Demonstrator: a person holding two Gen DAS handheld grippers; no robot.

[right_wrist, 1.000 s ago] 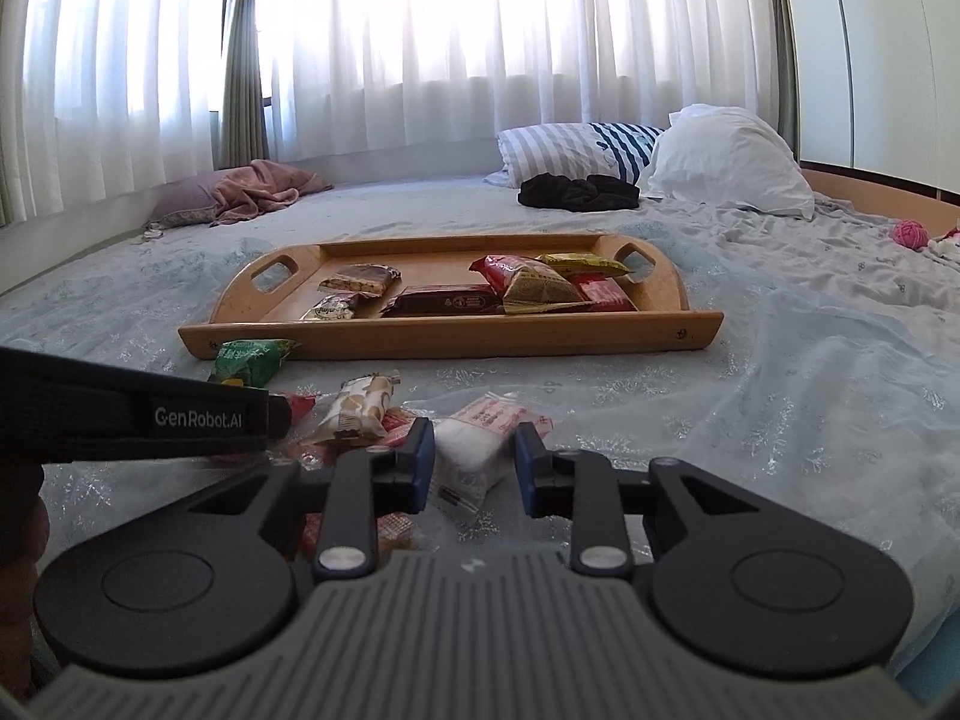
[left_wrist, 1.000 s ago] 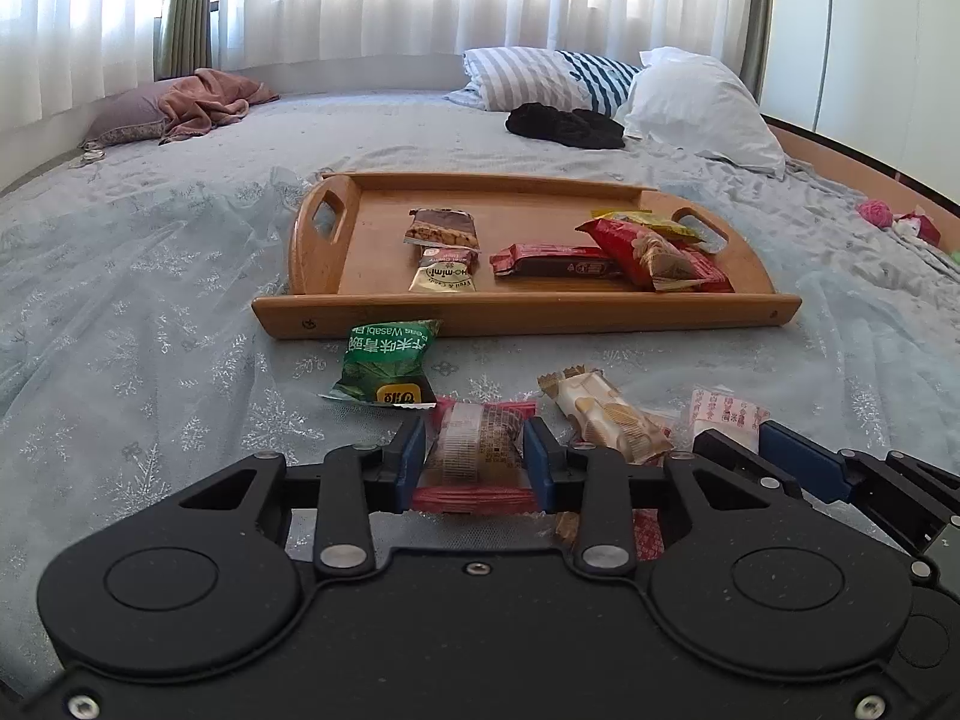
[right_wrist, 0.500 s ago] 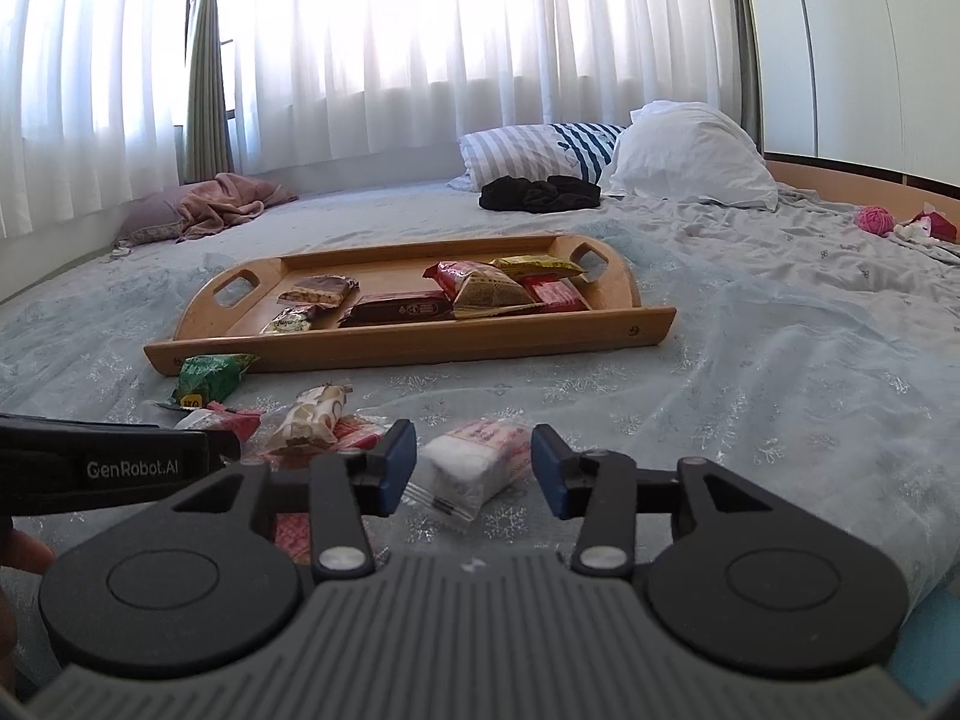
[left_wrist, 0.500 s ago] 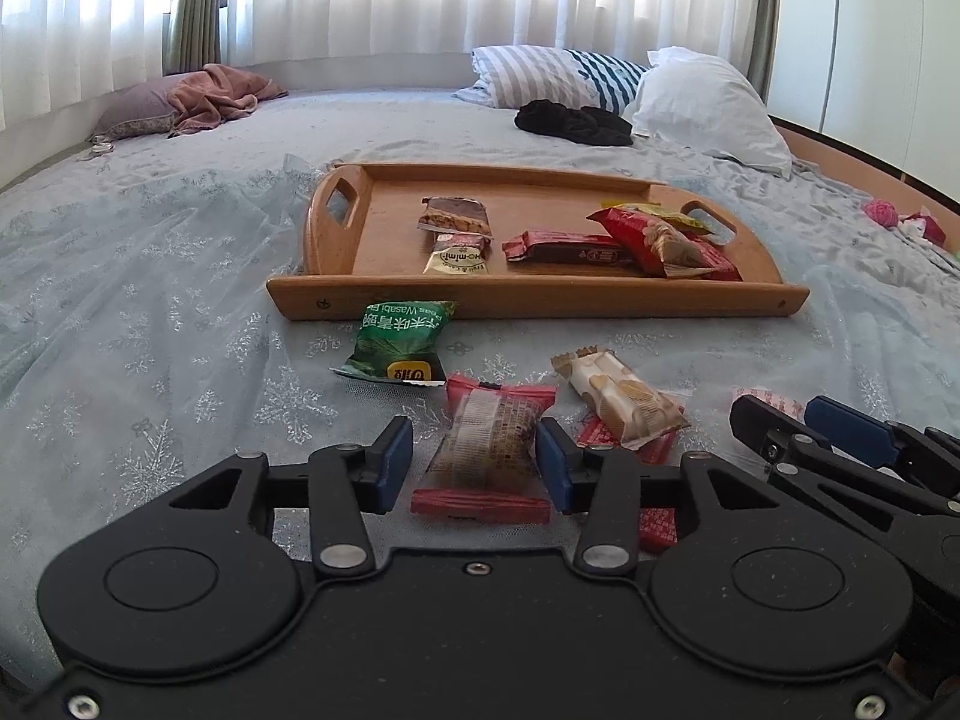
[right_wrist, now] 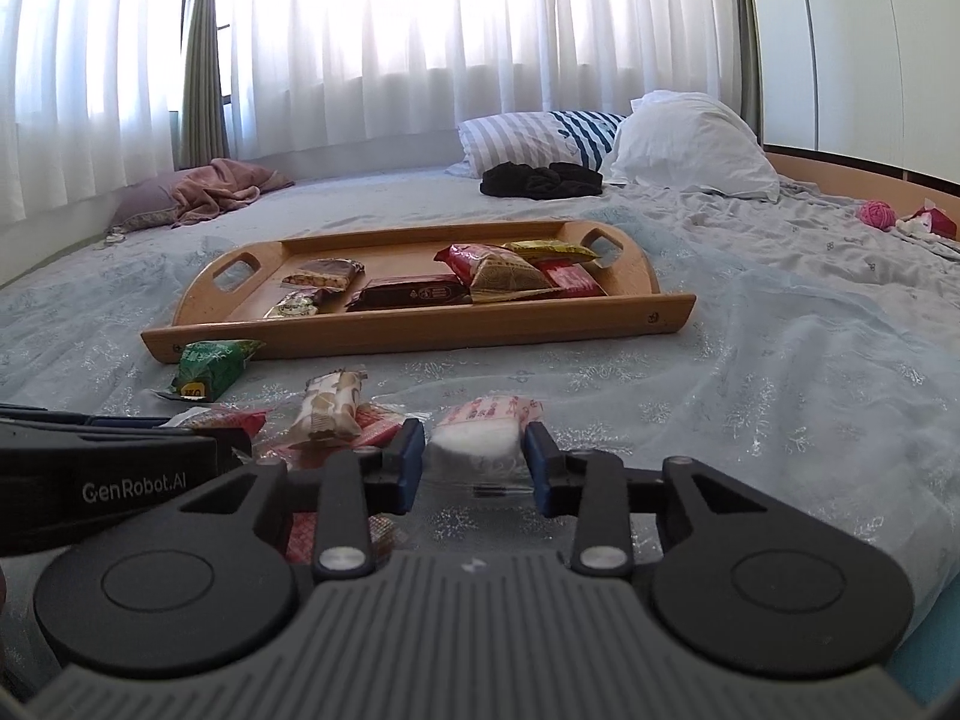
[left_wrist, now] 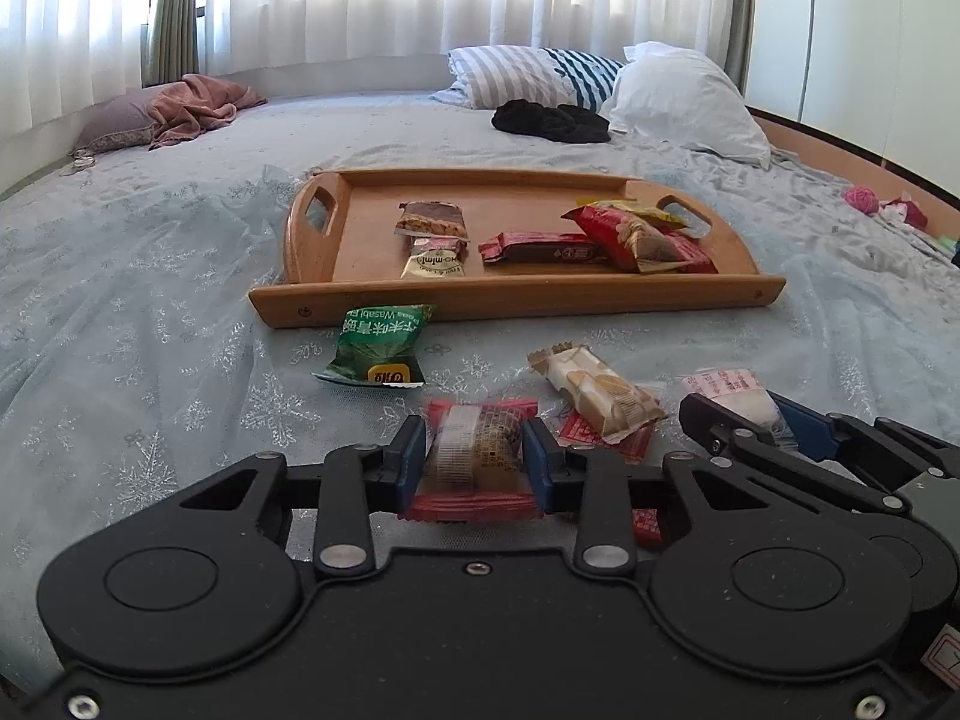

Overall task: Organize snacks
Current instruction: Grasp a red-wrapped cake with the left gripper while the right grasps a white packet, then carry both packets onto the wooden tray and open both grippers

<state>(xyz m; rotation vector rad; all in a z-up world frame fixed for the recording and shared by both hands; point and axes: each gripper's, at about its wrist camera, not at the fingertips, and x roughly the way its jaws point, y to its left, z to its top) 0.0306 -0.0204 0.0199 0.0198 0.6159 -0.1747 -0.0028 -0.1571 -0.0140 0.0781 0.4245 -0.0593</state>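
Note:
My left gripper (left_wrist: 474, 457) is shut on a red-edged clear snack packet (left_wrist: 474, 462) lying on the bed. My right gripper (right_wrist: 474, 456) is shut on a white snack packet with pink print (right_wrist: 480, 438), which also shows in the left wrist view (left_wrist: 729, 393). A wooden tray (left_wrist: 516, 294) further back holds several snacks. A green wasabi packet (left_wrist: 375, 345) and a beige biscuit packet (left_wrist: 594, 390) lie loose in front of the tray. The tray (right_wrist: 420, 318) also shows in the right wrist view.
Pale blue bedspread (left_wrist: 150, 330) covers the bed. Striped pillow (left_wrist: 522, 72), white pillow (left_wrist: 678, 96) and black cloth (left_wrist: 549, 120) lie at the back. A pink blanket (left_wrist: 198, 102) lies far left. Small pink items (left_wrist: 864, 198) lie far right. Curtains hang behind.
Half a second ago both grippers were open around their packets; now both have closed on them. Both have moved slightly forward and lower.

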